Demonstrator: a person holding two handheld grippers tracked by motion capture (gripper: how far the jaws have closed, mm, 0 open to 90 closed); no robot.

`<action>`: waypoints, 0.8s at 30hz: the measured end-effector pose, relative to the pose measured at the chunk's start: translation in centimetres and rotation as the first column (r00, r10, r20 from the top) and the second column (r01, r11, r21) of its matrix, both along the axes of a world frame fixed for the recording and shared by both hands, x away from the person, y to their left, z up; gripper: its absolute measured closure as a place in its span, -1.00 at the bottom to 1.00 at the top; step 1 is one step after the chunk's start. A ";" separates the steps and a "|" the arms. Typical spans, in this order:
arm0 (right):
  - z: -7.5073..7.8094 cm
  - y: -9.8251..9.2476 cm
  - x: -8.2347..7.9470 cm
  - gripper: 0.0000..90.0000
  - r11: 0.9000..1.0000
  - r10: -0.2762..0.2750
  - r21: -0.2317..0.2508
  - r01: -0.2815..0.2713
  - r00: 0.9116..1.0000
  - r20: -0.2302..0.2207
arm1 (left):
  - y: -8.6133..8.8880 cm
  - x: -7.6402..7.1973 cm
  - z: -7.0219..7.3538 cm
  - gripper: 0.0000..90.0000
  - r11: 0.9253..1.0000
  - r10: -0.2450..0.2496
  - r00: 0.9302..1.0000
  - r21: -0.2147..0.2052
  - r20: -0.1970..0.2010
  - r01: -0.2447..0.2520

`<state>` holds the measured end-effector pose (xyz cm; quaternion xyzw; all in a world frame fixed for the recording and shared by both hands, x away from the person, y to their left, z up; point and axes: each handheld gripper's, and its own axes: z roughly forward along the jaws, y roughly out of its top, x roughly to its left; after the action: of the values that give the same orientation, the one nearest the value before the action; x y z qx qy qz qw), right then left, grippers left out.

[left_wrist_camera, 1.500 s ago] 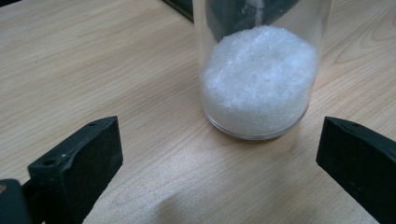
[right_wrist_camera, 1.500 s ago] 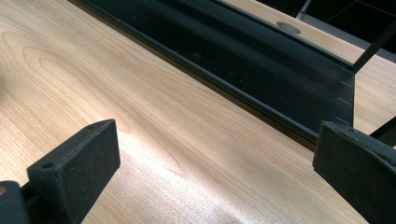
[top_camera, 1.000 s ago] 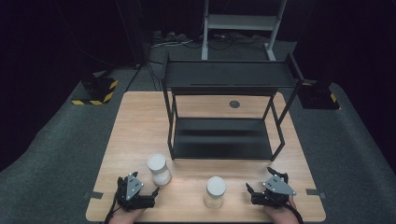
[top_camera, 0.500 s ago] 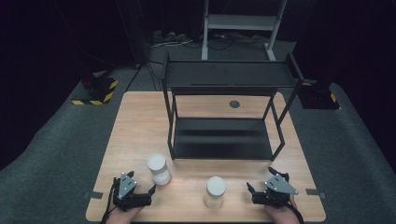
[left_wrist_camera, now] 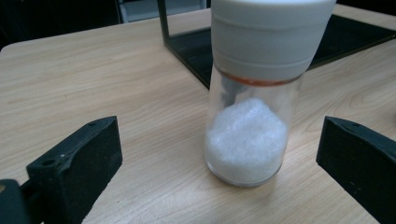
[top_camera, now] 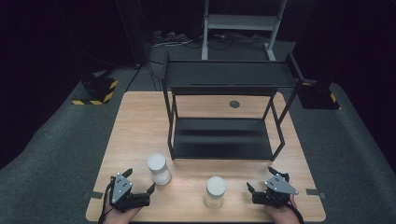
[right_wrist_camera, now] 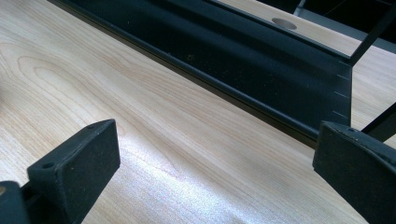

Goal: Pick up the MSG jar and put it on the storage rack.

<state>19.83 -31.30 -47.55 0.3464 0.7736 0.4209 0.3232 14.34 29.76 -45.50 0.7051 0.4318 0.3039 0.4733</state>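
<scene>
Two clear jars with white lids and white grains inside stand upright near the table's front edge, the left jar point(top_camera: 159, 169) and the right jar point(top_camera: 215, 191). My left gripper point(top_camera: 139, 180) is open just in front and to the left of the left jar. In the left gripper view that jar point(left_wrist_camera: 250, 116) stands between and just beyond the jaws of my left gripper point(left_wrist_camera: 219, 140), untouched. My right gripper point(top_camera: 260, 179) is open at the front right, to the right of the right jar. In the right gripper view my right gripper point(right_wrist_camera: 215, 144) has bare wood between its jaws.
A black two-level metal shelf rack point(top_camera: 224, 79) stands on the middle and back of the wooden table point(top_camera: 135, 126). Its lower tray point(right_wrist_camera: 261, 60) lies just ahead of the right gripper. A round cable hole point(top_camera: 234, 104) sits in the tabletop behind the rack.
The left gripper has shifted slightly near the left jar. The jars and the right gripper stay where they were.
</scene>
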 end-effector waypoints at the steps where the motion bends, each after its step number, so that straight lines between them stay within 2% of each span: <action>1: 0.0 0.0 0.0 -1.00 1.000 0.000 0.000 0.000 1.000 0.001 | 0.0 -0.1 0.0 -0.99 1.000 -0.003 1.000 -0.002 0.006 0.003; 11: 0.0 0.1 -0.1 -1.00 1.000 0.001 -0.005 -0.001 1.000 0.004 | -0.3 -0.1 0.2 -0.99 0.999 -0.033 0.999 -0.008 0.034 0.033; 17: 0.0 0.1 -0.1 -1.00 1.000 0.002 -0.006 -0.002 1.000 0.005 | -0.5 0.0 0.2 -0.99 0.998 -0.045 0.997 -0.035 0.059 0.047; 24: 0.0 0.0 -0.1 -1.00 1.000 0.003 -0.003 -0.003 1.000 0.005 | -1.0 0.6 0.3 -0.99 0.997 -0.049 0.997 -0.055 0.060 0.052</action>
<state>19.77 -31.26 -47.60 0.3436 0.7740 0.4211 0.3249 14.93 28.80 -45.18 0.6930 0.4081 0.3001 0.5130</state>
